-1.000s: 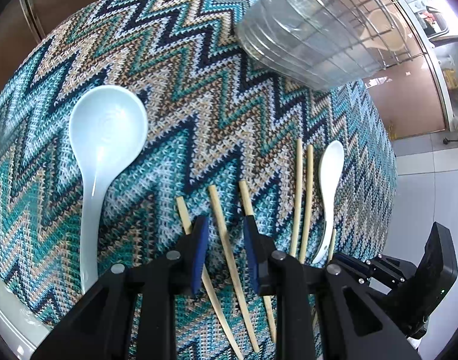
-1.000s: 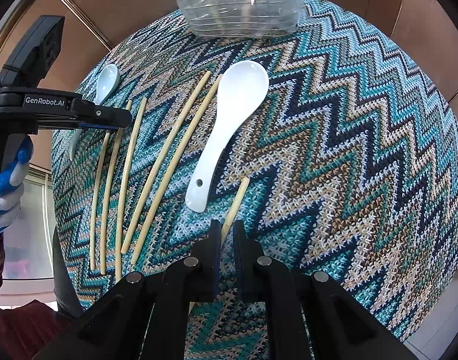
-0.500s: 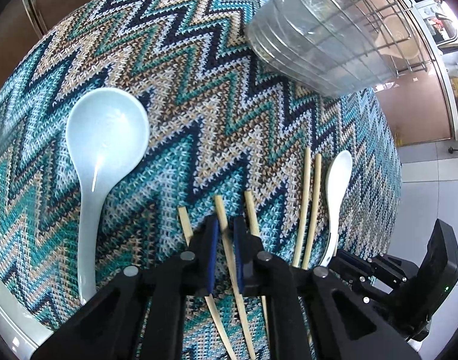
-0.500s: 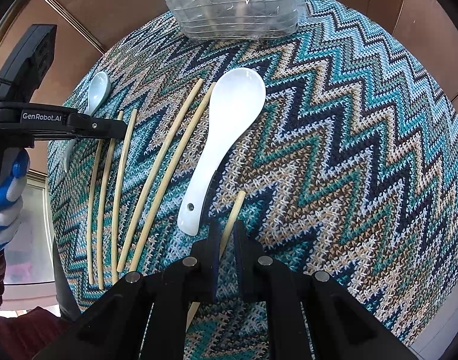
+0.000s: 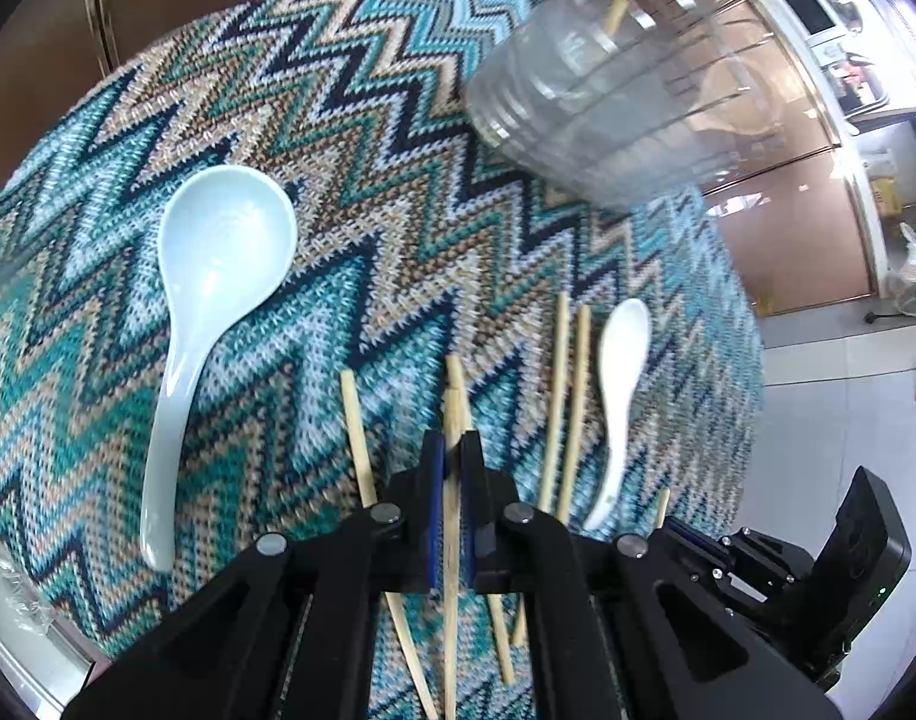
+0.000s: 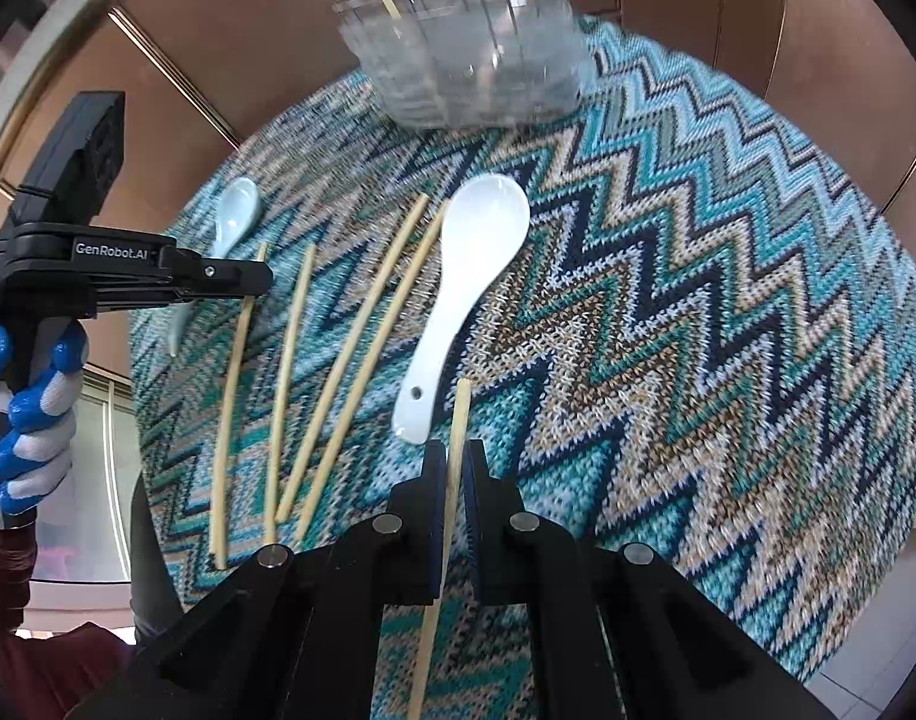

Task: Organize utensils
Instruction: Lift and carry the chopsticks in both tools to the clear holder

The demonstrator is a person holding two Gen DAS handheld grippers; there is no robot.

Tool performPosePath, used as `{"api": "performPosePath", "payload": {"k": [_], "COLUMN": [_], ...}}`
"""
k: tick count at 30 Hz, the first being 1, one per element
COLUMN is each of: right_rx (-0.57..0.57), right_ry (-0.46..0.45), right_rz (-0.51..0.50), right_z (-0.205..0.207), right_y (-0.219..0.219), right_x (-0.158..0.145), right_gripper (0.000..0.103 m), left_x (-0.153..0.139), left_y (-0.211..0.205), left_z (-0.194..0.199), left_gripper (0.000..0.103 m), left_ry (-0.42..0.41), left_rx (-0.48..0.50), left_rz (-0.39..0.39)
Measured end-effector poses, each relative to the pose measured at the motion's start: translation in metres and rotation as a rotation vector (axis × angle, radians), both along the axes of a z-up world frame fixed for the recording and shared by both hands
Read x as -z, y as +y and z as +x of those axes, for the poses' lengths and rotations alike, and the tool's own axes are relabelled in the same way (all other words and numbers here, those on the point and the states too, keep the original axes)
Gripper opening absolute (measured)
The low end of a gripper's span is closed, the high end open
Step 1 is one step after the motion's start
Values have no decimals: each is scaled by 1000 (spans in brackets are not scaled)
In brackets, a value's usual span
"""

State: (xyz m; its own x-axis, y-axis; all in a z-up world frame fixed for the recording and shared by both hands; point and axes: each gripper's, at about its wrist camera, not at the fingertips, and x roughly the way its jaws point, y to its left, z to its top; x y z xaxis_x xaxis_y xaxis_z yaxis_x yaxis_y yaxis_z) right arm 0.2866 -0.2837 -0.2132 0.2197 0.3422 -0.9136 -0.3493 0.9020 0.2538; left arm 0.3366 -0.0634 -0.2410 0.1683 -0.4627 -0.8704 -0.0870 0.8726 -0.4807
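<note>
Left tongs (image 5: 452, 468) are just closing on one chopstick (image 5: 452, 420), pinching it near its upper end; right tongs (image 6: 455, 474) are pinching another chopstick (image 6: 458, 420) the same way. Both sticks are light, stiff, thin and likely slick, prone to pivoting, so a mid-shaft grip looks safer. Loose chopsticks and two spoons (image 6: 475, 252) are lying on the zigzag-clothed surface (image 6: 697, 300). The clear holder (image 5: 607, 108) is sitting at the far edge, with open room between.
</note>
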Motion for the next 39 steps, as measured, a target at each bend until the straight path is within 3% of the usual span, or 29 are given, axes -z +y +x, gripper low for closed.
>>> {"api": "performPosePath", "payload": {"k": [9, 17, 28, 39], "right_rx": [31, 78, 96, 99], "right_ry": [-160, -299, -444, -557], "right_rz": [39, 71, 76, 114], "right_z": [-46, -82, -109, -87], "right_y": [-14, -11, 2, 5], "right_x": [-45, -78, -118, -143], "right_gripper": [6, 6, 5, 5], "left_x": [-49, -82, -106, -140], "left_y": [13, 22, 40, 54], "left_z": [-41, -86, -110, -101], "left_gripper": [4, 5, 5, 5], "left_ry": [-183, -350, -448, -545], "left_rx": [-10, -51, -107, -149], "left_rz": [-54, -54, -76, -87]}}
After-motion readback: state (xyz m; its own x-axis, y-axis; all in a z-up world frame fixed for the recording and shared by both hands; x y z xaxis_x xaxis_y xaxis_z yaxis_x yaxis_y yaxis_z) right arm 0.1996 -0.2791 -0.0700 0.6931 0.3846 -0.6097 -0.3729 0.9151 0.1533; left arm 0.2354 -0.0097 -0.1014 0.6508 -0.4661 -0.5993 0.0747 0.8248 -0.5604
